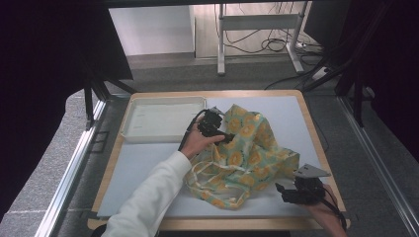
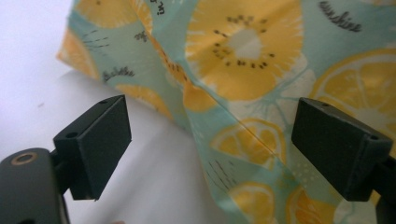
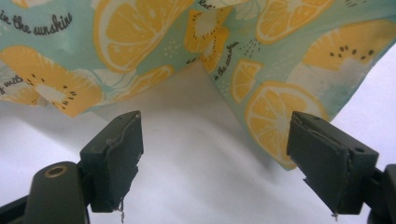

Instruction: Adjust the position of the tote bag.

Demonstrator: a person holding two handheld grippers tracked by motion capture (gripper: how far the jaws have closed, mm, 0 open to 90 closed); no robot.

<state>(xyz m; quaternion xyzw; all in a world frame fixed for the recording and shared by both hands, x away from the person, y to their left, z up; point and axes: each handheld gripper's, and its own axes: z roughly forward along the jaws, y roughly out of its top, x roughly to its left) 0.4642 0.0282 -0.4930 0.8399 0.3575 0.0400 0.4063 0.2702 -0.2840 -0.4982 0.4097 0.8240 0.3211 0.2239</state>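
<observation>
A crumpled fruit-print cloth (image 1: 244, 158) lies in the middle of the table (image 1: 148, 163), just right of a white tray (image 1: 163, 118). The left hand-held gripper (image 1: 225, 134) rests at its upper edge, jaws wide with nothing gripped. The right hand-held gripper (image 1: 282, 191) sits near its lower right corner, jaws wide too

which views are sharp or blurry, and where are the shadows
High view: evenly lit table, dark surroundings, cloth print soft and small. Left gripper view: cloth fairly sharp, near jaws slightly soft, grey shadow beneath the fabric. Right gripper view: print lettering readable on the cloth, soft shadow under its raised edge.
</observation>
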